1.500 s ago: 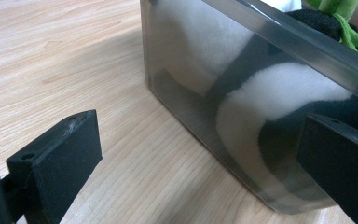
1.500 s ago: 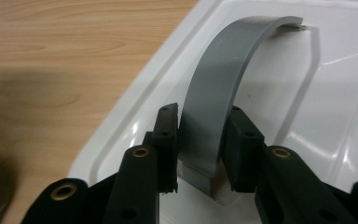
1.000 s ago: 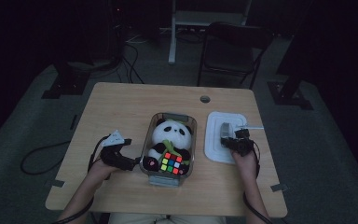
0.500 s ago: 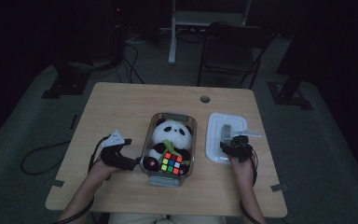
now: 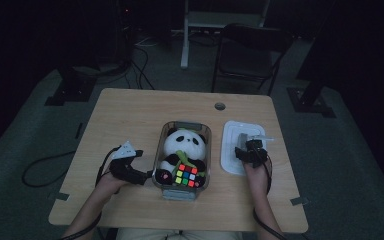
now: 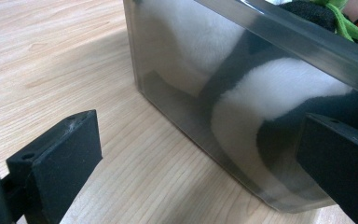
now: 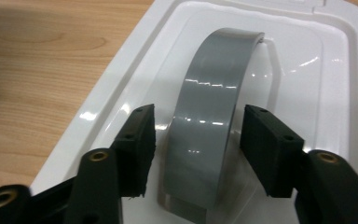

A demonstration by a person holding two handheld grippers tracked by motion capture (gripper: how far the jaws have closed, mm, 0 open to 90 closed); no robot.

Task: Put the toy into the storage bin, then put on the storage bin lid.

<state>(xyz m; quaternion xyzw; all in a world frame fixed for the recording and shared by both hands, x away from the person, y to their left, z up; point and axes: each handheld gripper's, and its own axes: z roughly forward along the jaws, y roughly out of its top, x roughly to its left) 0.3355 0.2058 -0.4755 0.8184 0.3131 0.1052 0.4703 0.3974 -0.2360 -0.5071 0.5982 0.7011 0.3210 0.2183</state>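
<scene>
Clear bin point(image 5: 182, 187) sits mid-tabletop point(image 5: 130, 115), already packed with plush panda point(image 5: 182, 145) and colour cube point(image 5: 186, 176). White lid point(image 5: 231, 150) lies flat just right of the bin, not on it yet. Right tool point(image 7: 196, 140) straddles the lid's grey handle point(image 7: 212, 121), jaws just been opening, gaps both sides, so released, nothing gripped. Left tool point(image 6: 191, 158) spread wide against the bin's near wall; one jaw probably touches the plastic, hard to tell, no grip. Left to do: clamp handle, lift lid, seat it on bin.
</scene>
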